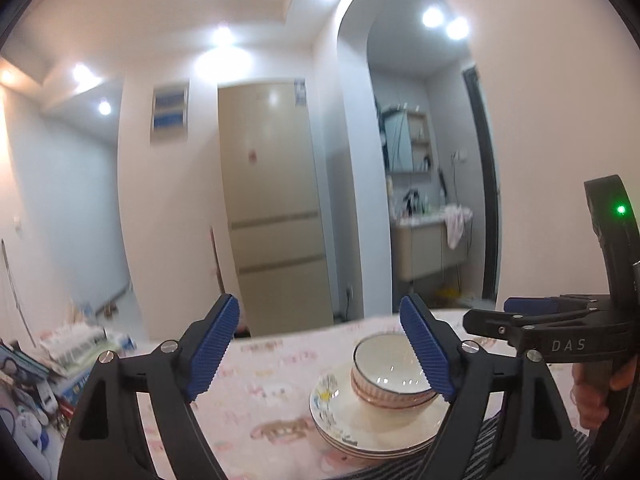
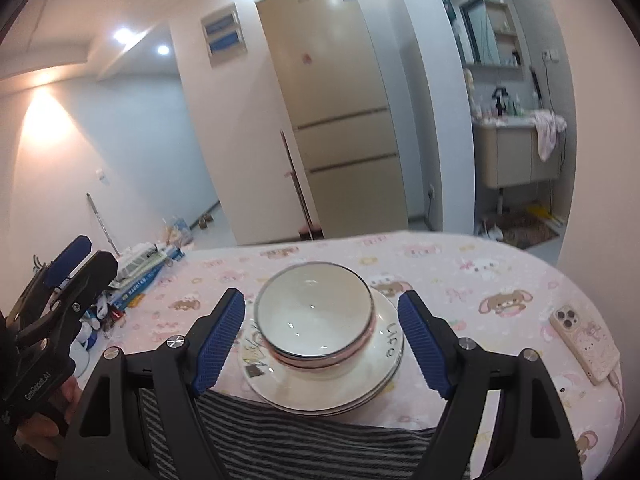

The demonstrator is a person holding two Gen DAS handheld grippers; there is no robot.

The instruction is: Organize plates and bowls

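**Stack built, both grippers empty and clear of it**

Risks first. The bowls (image 2: pixel 316 316) sit nested on the plates (image 2: pixel 320 376), and the whole stack stands near the table (image 2: pixel 460 280) edge closest to me, with the plates' near rim reaching the striped cloth (image 2: pixel 300 436). I judge that a careless approach by either gripper from this side could knock the plates' rim and push the stack askew or tip the bowls. The bowls sit left of centre on the plates in the right view, so a nudge from the right could slide them further off. A phone (image 2: pixel 584 344) lies on the table well to the right, with its cable running off the edge; a sweep of my right hand that way could snag it.

State of tools. My right gripper (image 2: pixel 320 344) is released: nothing lies between its pads, and the stack shows through the gap, below and ahead of the tips, not touched. My left gripper (image 1: pixel 320 352) is likewise released and empty. From its view the stack lies to the right of centre, partly behind the right finger, apart from it. The right gripper shows at that view's right edge, beside the stack.

As far as I can judge, the stacking is done; I see no loose plates or bowls elsewhere.
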